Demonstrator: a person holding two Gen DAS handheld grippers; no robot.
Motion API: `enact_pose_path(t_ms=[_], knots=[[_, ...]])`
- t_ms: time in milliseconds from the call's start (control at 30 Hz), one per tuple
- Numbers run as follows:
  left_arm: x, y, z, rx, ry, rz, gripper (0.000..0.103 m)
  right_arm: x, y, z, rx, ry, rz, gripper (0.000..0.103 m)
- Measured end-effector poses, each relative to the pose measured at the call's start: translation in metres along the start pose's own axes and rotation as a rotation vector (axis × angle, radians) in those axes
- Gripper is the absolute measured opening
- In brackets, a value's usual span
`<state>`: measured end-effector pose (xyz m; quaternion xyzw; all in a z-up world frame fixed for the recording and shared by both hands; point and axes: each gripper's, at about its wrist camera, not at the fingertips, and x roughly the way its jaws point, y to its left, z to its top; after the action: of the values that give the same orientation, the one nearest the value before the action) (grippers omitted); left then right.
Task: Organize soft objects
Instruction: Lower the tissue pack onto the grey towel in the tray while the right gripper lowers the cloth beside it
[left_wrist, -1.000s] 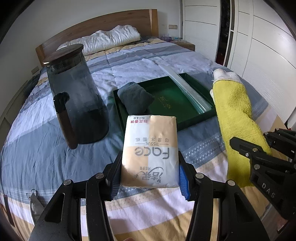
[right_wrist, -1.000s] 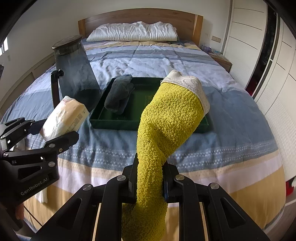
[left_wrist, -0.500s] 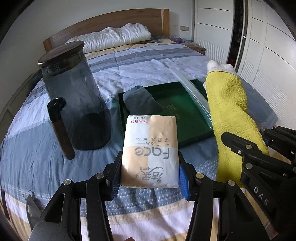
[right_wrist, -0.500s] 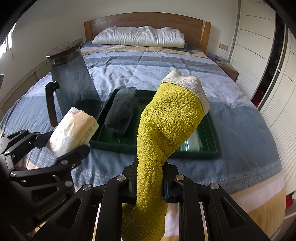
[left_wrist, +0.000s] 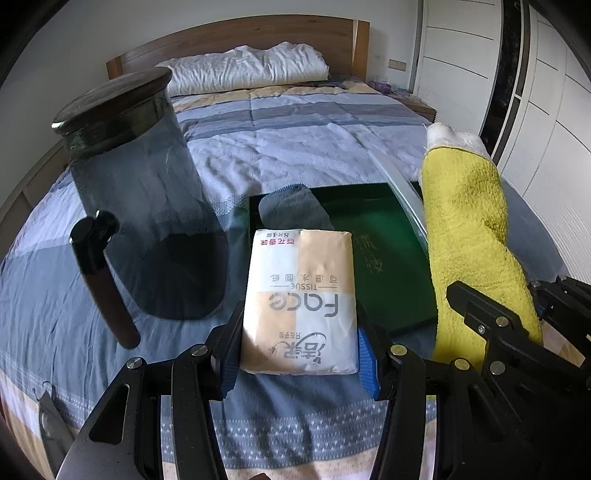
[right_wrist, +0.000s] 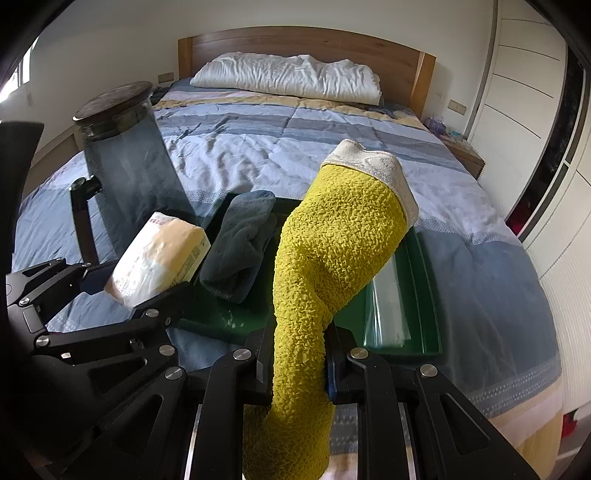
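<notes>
Two hand-held grippers carry soft goods toward a green tray on a bed. Nearest the lens, the left gripper (left_wrist: 297, 363) has its jaws pinching a tissue pack (left_wrist: 301, 299) by its long sides, the pack held flat and clear of the striped bedspread (left_wrist: 280, 155). Beside it, the right gripper (right_wrist: 297, 363) has its jaws pressed on the lower part of a yellow sock (right_wrist: 325, 258), whose white cuff stands up and forward over the tray.

Just beyond both loads lies the green tray (right_wrist: 430, 280), already holding a dark grey cloth (right_wrist: 240, 243) at its left end and a clear plastic bag (right_wrist: 384, 310) along its right side, with bare green floor between them. A smoked-glass pitcher (left_wrist: 147, 206) with a wooden lid stands on the bed just left of the tray. A white pillow (right_wrist: 291, 75) rests against the wooden headboard (right_wrist: 295, 42) at the far end.

The step in hand appears to be the carry to the tray, neither item yet set down. The next move likely calls for bringing each load over the bare middle strip, lowering it, then spreading the jaws, while keeping the left gripper clear of the pitcher.
</notes>
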<state>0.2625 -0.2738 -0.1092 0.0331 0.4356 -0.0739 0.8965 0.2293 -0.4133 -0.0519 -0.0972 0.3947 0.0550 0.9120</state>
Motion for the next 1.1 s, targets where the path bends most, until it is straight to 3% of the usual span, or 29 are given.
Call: enact_pose_path(t_ms=[633, 1100], knots=[[0.031, 0.003, 0.018, -0.046, 0.003, 0.026, 0.046, 0.048, -0.008, 0.025, -0.002, -0.017, -0.006, 0.018], [0.037, 0.002, 0.021, -0.068, 0.011, 0.031, 0.046, 0.059, -0.014, 0.031, -0.003, -0.019, -0.004, 0.018]])
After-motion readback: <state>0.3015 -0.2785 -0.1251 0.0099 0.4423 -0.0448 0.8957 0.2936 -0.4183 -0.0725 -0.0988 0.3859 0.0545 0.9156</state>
